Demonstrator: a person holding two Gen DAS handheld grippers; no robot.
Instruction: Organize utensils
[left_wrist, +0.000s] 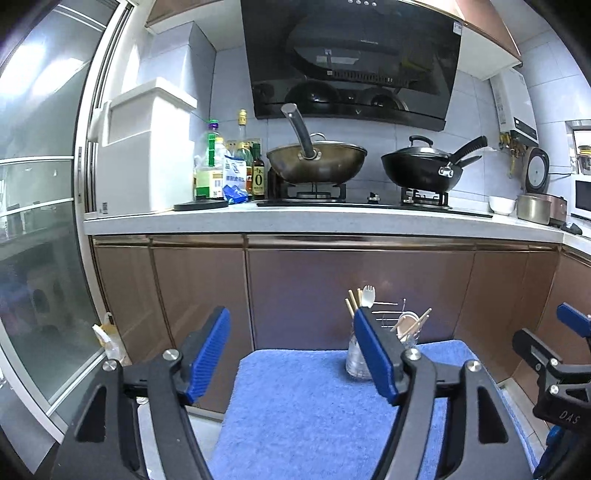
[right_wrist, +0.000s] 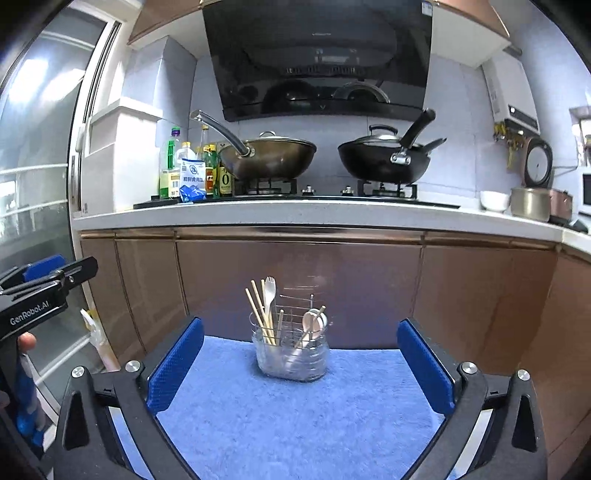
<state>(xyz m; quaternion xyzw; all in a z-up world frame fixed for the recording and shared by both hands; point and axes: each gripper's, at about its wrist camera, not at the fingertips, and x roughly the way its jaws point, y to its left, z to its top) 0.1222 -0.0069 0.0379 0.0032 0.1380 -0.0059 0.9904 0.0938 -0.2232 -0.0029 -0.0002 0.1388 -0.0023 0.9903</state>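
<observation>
Kitchen cabinets with a brown front run behind a blue towel (right_wrist: 295, 413) spread on a low surface. On the white counter (right_wrist: 258, 216) above, a bronze wok (right_wrist: 273, 157) sits at 11 o'clock and a black wok (right_wrist: 384, 160) at 1 o'clock, both on the stove under a dark hood (right_wrist: 317, 55). Bottles (right_wrist: 192, 170) cluster at the counter's left end, and a metal pot (right_wrist: 530, 203) stands at its right end.

In the right wrist view, a clear holder (right_wrist: 291, 354) stands upright on the towel's far edge, at 12 o'clock from the right gripper (right_wrist: 299, 365). Chopsticks (right_wrist: 260, 312) and a pale spork (right_wrist: 269, 301) lean in its left part; spoons (right_wrist: 312, 325) rest in its right part, near a wire divider.

Right gripper fingers (right_wrist: 177, 365) stand wide apart, with nothing between them, well short of the holder.

The left gripper (left_wrist: 291, 354) hovers over the towel's near-left part, its fingers (left_wrist: 207, 350) also spread and empty. From its camera the holder (left_wrist: 356, 358) shows at 1 o'clock, partly hidden behind the right-hand finger.

A fingertip (right_wrist: 26, 341) shows on the left gripper's handle.
</observation>
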